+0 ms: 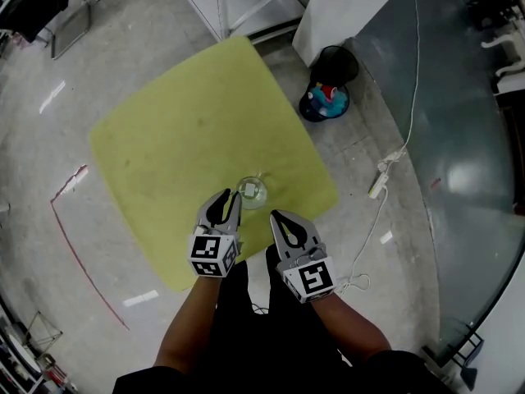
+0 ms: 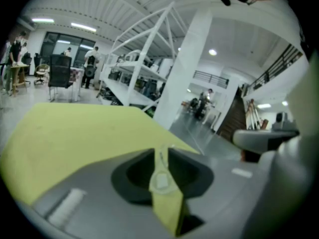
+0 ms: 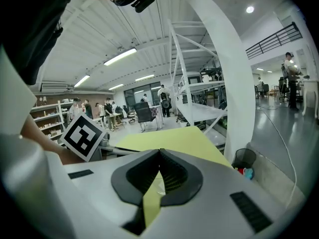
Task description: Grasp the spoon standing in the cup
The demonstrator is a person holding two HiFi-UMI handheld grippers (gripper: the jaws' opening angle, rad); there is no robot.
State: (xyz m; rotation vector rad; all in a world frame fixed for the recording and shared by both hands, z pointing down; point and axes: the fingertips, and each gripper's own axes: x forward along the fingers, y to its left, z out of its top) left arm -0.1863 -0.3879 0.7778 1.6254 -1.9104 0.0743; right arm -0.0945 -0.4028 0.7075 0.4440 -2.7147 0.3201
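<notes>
At lower centre of the head view, the left gripper point(image 1: 230, 197) hovers over the near edge of the yellow-green desk point(image 1: 180, 138), its fingers parted by only a narrow slit and holding nothing. Just right of its tips, at the middle of the frame, stands the clear cup point(image 1: 251, 192); the left gripper view shows it through that slit, with the spoon point(image 2: 162, 161) rising from it. Further right, the right gripper point(image 1: 275, 215) hangs near the cup, its fingers closed tip to tip and empty.
</notes>
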